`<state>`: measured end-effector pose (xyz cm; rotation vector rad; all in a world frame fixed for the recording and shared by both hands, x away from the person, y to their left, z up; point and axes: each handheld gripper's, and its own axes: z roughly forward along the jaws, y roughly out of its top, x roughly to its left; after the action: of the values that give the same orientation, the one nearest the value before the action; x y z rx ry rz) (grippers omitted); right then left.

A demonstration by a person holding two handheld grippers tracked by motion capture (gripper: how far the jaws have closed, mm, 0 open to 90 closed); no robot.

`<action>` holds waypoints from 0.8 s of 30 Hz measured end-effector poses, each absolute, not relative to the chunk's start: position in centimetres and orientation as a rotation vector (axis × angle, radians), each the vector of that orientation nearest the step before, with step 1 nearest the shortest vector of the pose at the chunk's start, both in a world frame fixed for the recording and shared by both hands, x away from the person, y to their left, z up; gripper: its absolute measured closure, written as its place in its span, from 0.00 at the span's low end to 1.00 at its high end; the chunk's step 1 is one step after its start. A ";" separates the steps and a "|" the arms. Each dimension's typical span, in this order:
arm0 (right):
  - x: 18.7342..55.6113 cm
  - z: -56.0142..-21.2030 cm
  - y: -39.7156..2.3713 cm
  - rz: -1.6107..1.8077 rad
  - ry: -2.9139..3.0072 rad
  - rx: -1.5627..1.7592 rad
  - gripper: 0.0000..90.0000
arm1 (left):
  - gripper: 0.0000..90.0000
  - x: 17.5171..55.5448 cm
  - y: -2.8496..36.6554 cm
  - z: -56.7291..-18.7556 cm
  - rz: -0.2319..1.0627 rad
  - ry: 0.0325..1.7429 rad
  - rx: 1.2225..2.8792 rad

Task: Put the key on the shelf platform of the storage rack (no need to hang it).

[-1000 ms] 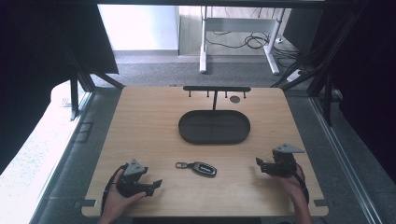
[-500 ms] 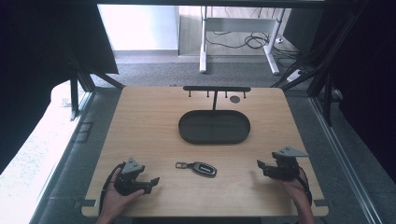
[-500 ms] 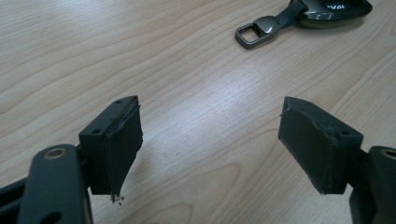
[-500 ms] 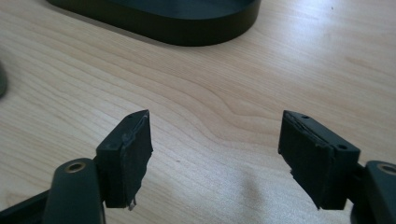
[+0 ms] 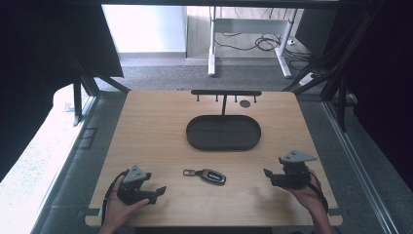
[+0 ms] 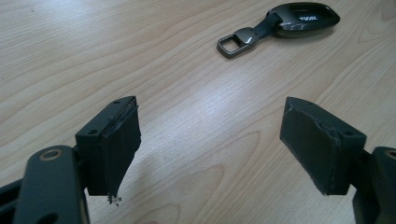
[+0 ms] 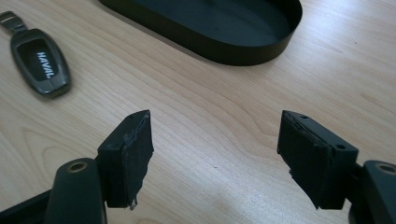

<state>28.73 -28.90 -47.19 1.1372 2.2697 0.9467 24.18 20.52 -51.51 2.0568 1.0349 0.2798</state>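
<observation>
Both claws, left and right, gaped wide and held nothing. Between them lay the key, untouched; beyond it the tray sat empty, so nothing looked begun.

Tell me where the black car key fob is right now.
In the high view the black car key fob with its metal loop lies flat on the light wooden table, near its front edge, just in front of the black oval tray.

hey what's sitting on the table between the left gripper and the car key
Nothing. Between the left gripper and the car key there is bare wooden table, as the left gripper view shows.
</observation>
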 end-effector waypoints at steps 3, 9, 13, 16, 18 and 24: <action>28.7 -46.5 -28.4 0.927 2.299 1.105 0.31 | 0.23 24.2 20.4 -51.7 0.273 1.028 2.058; 29.2 -46.3 -26.7 0.879 2.388 1.051 0.32 | 0.23 24.4 19.6 -51.8 0.258 0.993 2.064; 29.9 -46.1 -25.6 0.842 2.434 1.023 0.33 | 0.23 24.7 19.4 -52.1 0.254 0.989 2.078; 30.2 -45.9 -25.0 0.846 2.452 1.009 0.33 | 0.23 24.6 19.2 -52.2 0.251 0.991 2.089; 30.3 -45.9 -24.7 0.841 2.461 1.004 0.34 | 0.23 24.5 19.2 -52.1 0.254 0.989 2.091; 31.2 -46.1 -23.3 0.813 2.520 0.954 0.34 | 0.23 23.8 18.9 -51.0 0.281 0.985 2.080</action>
<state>31.15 -23.33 -46.05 0.9542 2.5196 0.8128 23.76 18.85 -50.99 2.0798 0.9855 0.2812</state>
